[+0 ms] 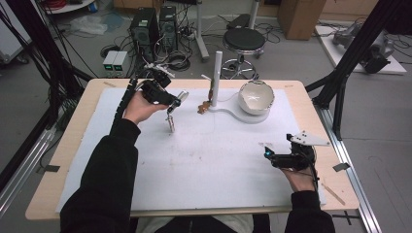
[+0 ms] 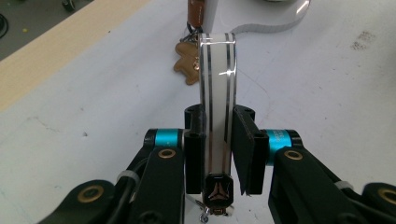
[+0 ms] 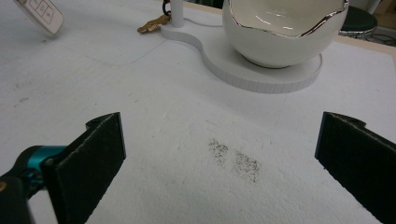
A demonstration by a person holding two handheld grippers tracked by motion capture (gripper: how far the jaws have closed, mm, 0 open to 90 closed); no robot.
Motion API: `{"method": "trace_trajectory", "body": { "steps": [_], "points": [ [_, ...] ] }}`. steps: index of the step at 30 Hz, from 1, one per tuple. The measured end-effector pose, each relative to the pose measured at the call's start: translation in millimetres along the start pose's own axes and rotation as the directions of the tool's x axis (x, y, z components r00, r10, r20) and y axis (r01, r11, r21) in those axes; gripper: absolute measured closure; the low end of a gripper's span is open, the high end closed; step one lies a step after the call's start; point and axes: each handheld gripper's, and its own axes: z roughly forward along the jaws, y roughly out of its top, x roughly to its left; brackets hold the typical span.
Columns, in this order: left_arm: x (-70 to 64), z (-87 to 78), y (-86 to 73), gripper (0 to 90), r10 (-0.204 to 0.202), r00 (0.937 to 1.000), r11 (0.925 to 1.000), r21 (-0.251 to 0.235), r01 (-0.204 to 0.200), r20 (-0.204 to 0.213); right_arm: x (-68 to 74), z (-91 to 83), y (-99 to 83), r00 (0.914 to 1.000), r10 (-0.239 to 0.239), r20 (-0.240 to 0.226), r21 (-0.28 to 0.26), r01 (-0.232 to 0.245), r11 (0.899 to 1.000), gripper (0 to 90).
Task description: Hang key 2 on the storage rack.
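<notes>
My left gripper is raised over the far left of the white mat and is shut on a white key fob with chrome edges. Edge-on, the fob stands between the left gripper's jaws. A small metal piece hangs under it. Ahead stands a white stand with an upright post and an egg-shaped bowl. A brown charm lies at the foot of the post. My right gripper rests open at the mat's right side, and nothing is between its jaws.
The mat covers a wooden table. The bowl, the stand's base, the charm and the fob lie beyond the right gripper. Dark specks mark the mat. A stool and computer cases stand on the floor behind.
</notes>
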Motion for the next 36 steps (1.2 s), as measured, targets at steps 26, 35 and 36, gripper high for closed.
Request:
{"method": "trace_trajectory", "body": {
  "steps": [26,35,36],
  "points": [
    [-27.0,-31.7,65.9,75.2,0.094,0.9953,0.9927,-0.074,-0.095,-0.021,-1.8,-1.0,-0.1,1.0000,0.009,-0.005,-0.007,-0.009,1.000,0.7],
    [-34.6,-40.2,94.8,75.2,0.112,0.9935,0.9886,-0.099,-0.113,-0.021,-2.1,0.5,0.1,0.9999,0.010,-0.009,-0.008,-0.010,1.000,0.7],
    [-36.7,-40.7,97.7,75.2,0.120,0.9925,0.9878,-0.097,-0.121,-0.023,-1.9,0.8,0.2,0.9999,0.013,-0.011,-0.005,-0.013,1.000,0.7]
  ]
}}
